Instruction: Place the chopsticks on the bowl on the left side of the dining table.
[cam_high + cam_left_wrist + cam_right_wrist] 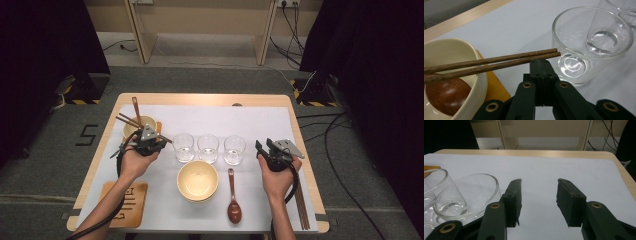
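Observation:
My left gripper (155, 140) is shut, its jaws pressed flat together with nothing seen between them (541, 65). Its tips sit just below the near ends of a pair of brown chopsticks (499, 62), which lie across a small cream bowl (451, 53) at the table's left (140, 125). Whether the tips touch the chopsticks I cannot tell. A brown spoon (446, 93) lies in that bowl. My right gripper (265, 145) stands open and empty (538, 195) above the white mat, to the right of the glasses.
Three clear glasses (183, 147) (208, 148) (234, 149) stand in a row at mid-table. In front of them are a larger cream bowl (197, 181) and a second spoon (233, 198). More chopsticks (300, 204) lie near the right edge. A wooden board (126, 204) sits front left.

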A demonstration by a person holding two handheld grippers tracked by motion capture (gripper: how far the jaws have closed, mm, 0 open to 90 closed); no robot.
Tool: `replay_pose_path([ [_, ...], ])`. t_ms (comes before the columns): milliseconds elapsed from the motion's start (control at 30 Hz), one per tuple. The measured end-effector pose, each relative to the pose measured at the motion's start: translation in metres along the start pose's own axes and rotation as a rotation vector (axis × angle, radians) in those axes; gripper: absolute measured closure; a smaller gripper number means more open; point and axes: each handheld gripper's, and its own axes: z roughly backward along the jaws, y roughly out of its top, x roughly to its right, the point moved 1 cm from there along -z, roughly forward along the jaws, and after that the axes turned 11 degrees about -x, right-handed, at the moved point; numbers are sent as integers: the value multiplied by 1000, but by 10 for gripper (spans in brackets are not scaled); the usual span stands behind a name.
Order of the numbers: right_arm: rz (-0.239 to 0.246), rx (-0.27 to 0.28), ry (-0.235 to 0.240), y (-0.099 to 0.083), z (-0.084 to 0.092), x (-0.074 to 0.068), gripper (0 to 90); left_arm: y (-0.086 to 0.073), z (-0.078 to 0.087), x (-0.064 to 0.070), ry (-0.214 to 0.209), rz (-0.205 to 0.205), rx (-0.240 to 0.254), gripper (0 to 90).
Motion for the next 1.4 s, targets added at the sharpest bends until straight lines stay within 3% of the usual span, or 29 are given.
replay_pose_path([
  [767, 4, -6, 1, -1, -2, -1, 555, 17, -12, -11, 3, 6, 18, 889],
  [1400, 10, -7, 3, -1, -2, -2, 555, 18, -14, -15, -13, 32, 12, 891],
])
